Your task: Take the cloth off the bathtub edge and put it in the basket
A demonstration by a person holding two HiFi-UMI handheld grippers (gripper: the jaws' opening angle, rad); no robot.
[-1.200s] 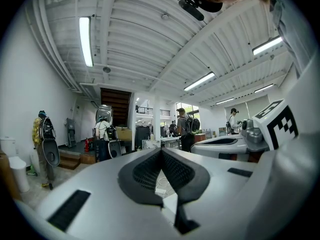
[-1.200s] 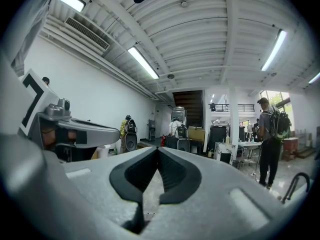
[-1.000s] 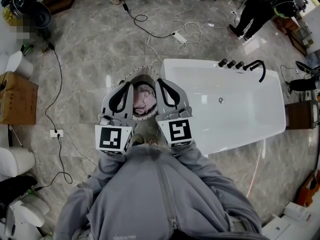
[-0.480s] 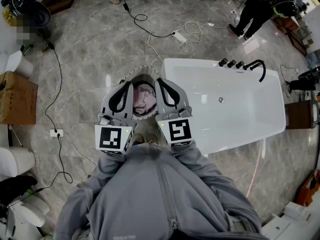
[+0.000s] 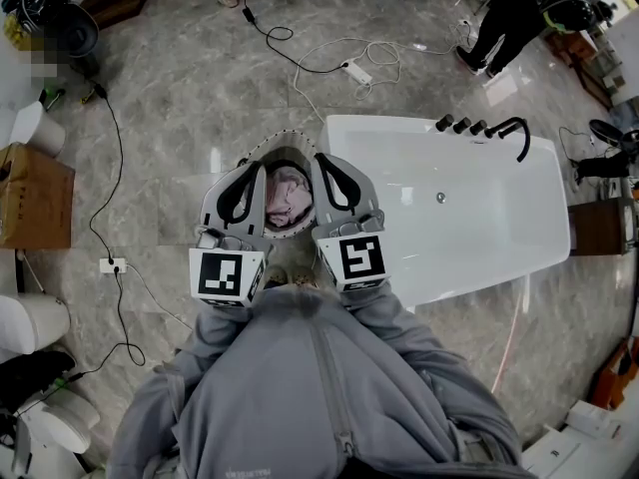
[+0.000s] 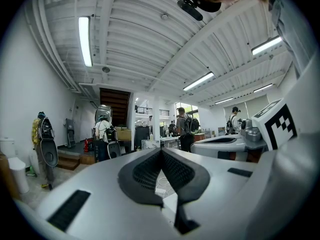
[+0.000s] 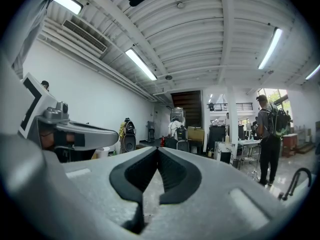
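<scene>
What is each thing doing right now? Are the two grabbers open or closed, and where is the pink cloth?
left gripper, shut, nothing between its jaws.
right gripper, shut, nothing between its jaws.
cloth, bunched up inside the basket.
basket, upright on the floor beside the bathtub, holding the cloth.
bathtub, empty, no cloth on the edge that shows.

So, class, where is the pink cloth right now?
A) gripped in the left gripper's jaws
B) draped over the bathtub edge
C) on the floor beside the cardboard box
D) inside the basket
D: the pink cloth lies inside the basket, beside the bathtub.
</scene>
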